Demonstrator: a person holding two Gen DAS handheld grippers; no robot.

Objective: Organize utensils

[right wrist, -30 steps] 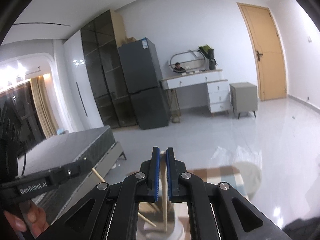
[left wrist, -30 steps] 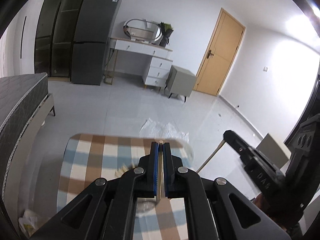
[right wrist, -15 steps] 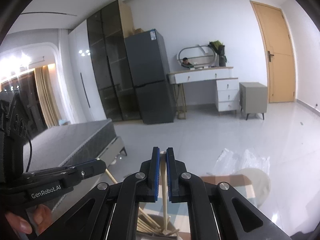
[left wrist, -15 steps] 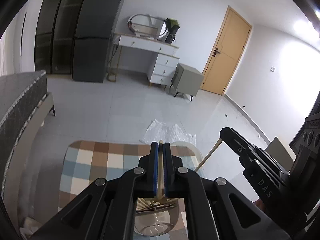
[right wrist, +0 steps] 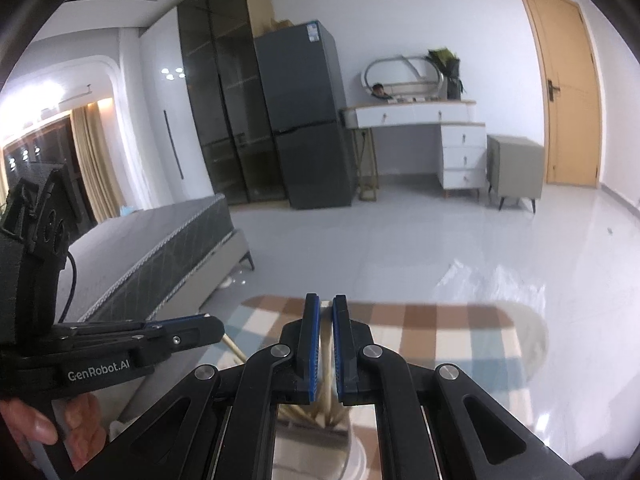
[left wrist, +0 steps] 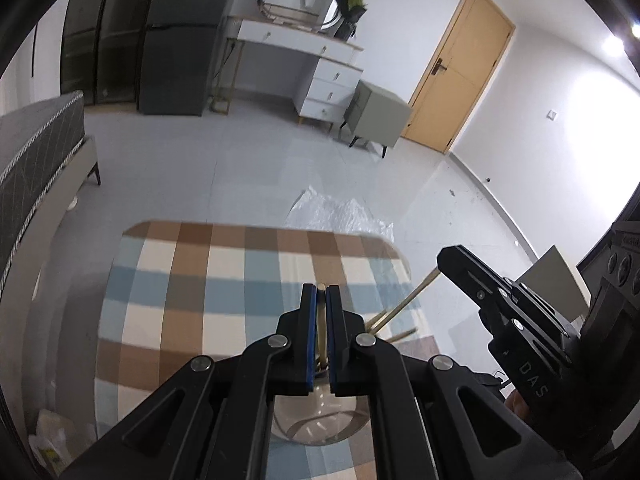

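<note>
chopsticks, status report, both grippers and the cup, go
Left gripper shut on a chopstick. Right gripper shut on another chopstick. Both over the glass cup, sticks already inside. Nothing in the way.

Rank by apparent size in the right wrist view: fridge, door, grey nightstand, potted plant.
1. fridge
2. door, apparently close to the fridge; fisheye stretch makes this order unsure
3. grey nightstand
4. potted plant

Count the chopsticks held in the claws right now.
2: one chopstick clamped in the left claw, another chopstick in the right claw. More stand in the glass cup below, partly hidden.
</note>
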